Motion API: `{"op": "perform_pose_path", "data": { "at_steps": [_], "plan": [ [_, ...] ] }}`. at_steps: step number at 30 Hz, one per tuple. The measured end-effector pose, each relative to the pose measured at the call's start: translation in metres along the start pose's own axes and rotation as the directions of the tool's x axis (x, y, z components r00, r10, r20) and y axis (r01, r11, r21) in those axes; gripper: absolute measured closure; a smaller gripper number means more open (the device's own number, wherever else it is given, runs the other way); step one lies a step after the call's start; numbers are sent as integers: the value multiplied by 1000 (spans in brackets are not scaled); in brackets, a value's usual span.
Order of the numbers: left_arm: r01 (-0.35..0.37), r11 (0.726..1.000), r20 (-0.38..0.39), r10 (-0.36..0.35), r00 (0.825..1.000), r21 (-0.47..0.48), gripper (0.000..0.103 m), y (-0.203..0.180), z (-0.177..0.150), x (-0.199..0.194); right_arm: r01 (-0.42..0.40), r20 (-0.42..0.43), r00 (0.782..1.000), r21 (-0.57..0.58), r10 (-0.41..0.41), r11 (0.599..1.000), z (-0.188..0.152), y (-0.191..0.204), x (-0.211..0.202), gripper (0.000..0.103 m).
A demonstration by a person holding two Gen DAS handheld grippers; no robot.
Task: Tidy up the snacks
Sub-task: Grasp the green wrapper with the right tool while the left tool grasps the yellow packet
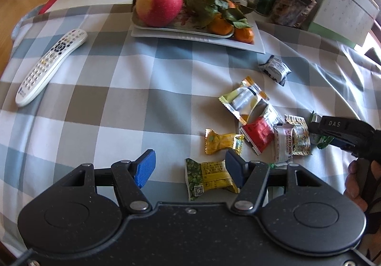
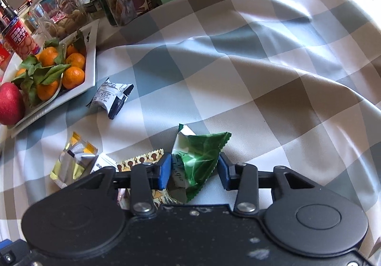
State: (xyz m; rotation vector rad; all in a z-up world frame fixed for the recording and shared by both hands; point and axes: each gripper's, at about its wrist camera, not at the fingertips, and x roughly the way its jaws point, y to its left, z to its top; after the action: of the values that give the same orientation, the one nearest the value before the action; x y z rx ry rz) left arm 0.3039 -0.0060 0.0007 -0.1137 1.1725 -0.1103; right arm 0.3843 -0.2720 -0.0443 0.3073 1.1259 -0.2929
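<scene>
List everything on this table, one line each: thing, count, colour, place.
snack packets: about nine, yellow, silver, red, green, dark blue; loose on the near cloth
green packet: one, between the right gripper's pads
tray: one, white, behind the packets
apple: one, red, on the tray
tangerines: several, orange with leaves, on the tray
remote: one, white, far left
jars and cans: several, mixed colours, back of the table
calendar: one, white and green, back right
tablecloth: one, grey, blue and white checks
left gripper: open, over a yellow packet
right gripper: shut on the green packet
</scene>
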Motion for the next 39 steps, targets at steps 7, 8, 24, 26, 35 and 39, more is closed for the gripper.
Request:
{"op": "perform_pose_path", "data": {
  "at_steps": [7, 8, 24, 26, 35, 39],
  "plan": [
    [-12, 983, 8, 10, 1000, 184, 37, -19, -8, 6, -37, -20, 999, -13, 37, 999, -3, -5, -11, 60],
    [-7, 975, 1, 7, 1000, 223, 37, -21, -10, 8, -45, -21, 999, -12, 45, 999, -3, -7, -14, 60],
    [-43, 886, -56, 78, 995, 461, 37, -37, -39, 35, -109, -53, 992, 28, 110, 994, -6, -27, -34, 60],
    [-61, 900, -50, 91, 995, 431, 37, -37, -36, 40, -115, -50, 992, 27, 116, 993, -5, -27, -36, 60],
    [-86, 937, -10, 94, 995, 338, 37, -40, -21, 44, -129, -67, 989, 31, 131, 991, -7, -31, -37, 60],
    [-80, 946, -1, 84, 996, 315, 36, -42, -17, 44, -135, -76, 988, 31, 137, 990, -9, -31, -37, 60]
  ]
}}
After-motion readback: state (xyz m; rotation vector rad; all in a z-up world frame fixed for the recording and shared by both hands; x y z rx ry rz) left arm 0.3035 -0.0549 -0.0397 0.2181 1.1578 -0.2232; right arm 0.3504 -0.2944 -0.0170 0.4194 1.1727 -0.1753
